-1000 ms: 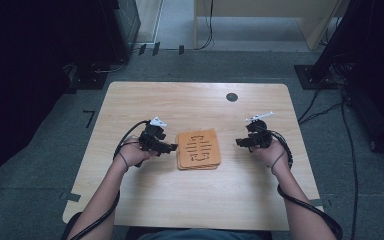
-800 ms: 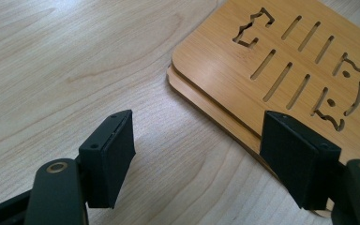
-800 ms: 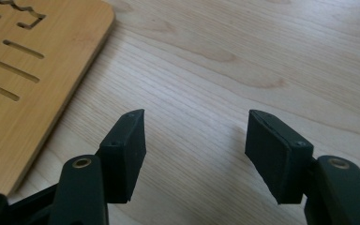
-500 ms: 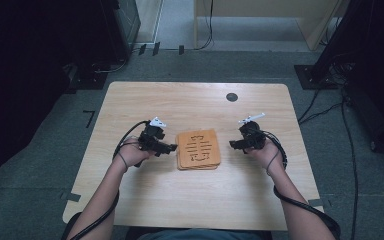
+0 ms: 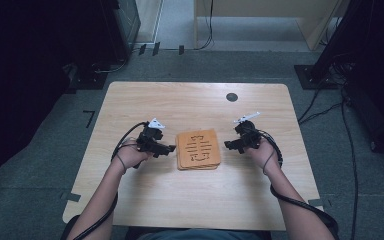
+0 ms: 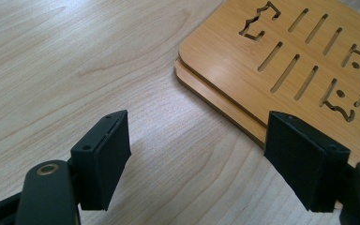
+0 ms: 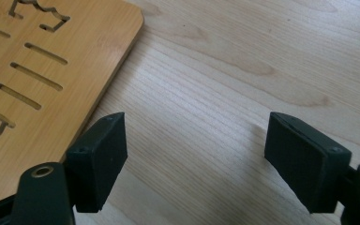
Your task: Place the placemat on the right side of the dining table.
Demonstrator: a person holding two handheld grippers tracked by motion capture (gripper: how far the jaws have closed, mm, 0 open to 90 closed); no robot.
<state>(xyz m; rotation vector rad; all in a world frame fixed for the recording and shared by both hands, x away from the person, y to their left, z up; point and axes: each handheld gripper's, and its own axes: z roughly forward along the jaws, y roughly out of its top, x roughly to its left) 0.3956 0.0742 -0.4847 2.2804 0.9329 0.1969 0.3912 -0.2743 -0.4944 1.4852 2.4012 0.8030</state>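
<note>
A small stack of thin orange-brown wooden boards with cut-out slots and shapes lies flat in the middle of the table. My left gripper rests just left of the stack, pointing at it, jaws open. In the left gripper view the stack's corner lies ahead, with the right pad in front of its edge. My right gripper sits just right of the stack, also pointing at it. Its jaws have just been opening and stand open over bare wood, nothing between them; the boards lie to the left.
The light wooden table has a round black grommet near its far right. Black cables trail from both grippers along the forearms. Dark equipment stands and floor cables surround the table on grey carpet.
My right gripper has shifted left, closer to the stack of boards. The left gripper and the boards have stayed put.
</note>
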